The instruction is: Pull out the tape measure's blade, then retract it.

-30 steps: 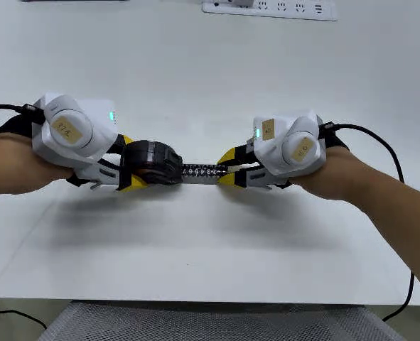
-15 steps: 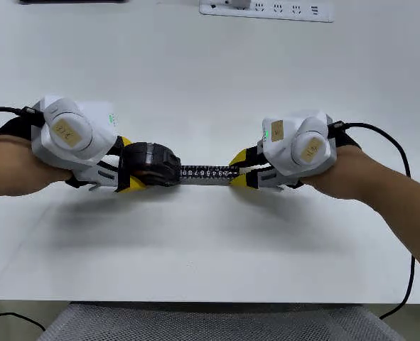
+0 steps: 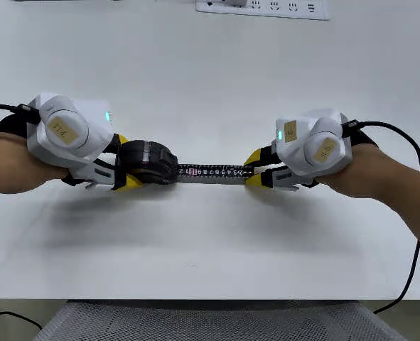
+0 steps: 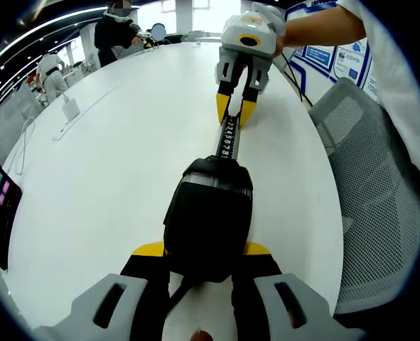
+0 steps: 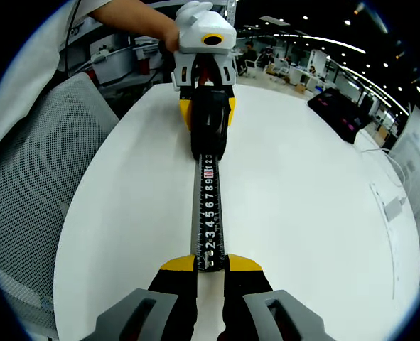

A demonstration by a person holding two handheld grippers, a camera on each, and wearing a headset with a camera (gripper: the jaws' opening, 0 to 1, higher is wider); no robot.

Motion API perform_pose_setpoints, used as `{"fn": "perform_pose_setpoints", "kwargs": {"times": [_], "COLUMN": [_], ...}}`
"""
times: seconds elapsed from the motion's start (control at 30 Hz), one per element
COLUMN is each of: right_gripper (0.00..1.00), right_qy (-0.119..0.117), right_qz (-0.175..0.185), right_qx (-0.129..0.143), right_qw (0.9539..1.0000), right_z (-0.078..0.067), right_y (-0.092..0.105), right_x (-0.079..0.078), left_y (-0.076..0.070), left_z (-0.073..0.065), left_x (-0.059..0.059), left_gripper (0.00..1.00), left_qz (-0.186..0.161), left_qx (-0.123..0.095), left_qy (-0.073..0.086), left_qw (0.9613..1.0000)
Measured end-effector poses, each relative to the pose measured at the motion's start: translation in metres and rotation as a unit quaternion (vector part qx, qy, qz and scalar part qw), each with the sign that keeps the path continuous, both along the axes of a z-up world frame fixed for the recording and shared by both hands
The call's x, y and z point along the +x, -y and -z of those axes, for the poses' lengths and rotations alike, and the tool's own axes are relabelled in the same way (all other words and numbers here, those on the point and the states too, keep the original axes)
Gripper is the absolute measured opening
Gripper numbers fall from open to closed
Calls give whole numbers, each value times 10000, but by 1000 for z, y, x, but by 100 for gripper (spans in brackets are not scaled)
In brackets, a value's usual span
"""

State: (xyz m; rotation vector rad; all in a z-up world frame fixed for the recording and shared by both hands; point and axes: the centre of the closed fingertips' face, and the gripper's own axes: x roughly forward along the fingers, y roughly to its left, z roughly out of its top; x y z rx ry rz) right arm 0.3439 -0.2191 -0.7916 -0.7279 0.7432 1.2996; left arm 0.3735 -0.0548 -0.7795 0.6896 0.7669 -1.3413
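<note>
Black tape measure (image 3: 149, 162) is sitting clamped in left gripper (image 3: 128, 163); right gripper (image 3: 253, 170) is pinching blade (image 3: 213, 171) tip; slippage risks snap-back.

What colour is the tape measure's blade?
The blade is black with white numbers, best seen in right gripper view.

Light fell evenly from overhead, bright on the white tabletop (image 3: 210, 71). Soft shadows lay on the near side of the left tongs (image 3: 129, 163) and the right tongs (image 3: 253, 170). Numerals on the blade (image 5: 210, 206) read sharp between them; the tape measure (image 3: 149, 162) looked dark, faintly glossy. Both gripper views bowed at their edges, ceiling lamps (image 5: 316, 41) streaking beyond the left tongs.
</note>
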Motion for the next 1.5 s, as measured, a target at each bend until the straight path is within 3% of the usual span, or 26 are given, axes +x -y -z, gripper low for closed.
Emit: {"fn": "perform_pose_setpoints", "kwargs": {"times": [0.5,1.5], "right_gripper": [9,9], "right_qy": [-11,-47], "right_qz": [88,124], "right_qx": [-176,-431], "right_qw": [9998,9990], "right_z": [0,-1], "right_y": [30,64], "right_x": [-2,-10], "left_y": [0,0], "left_z": [0,0], "left_x": [0,0], "left_gripper": [28,28], "left_qz": [12,31], "left_qx": [14,38], "left_qy": [5,28], "left_qw": [10000,10000]}}
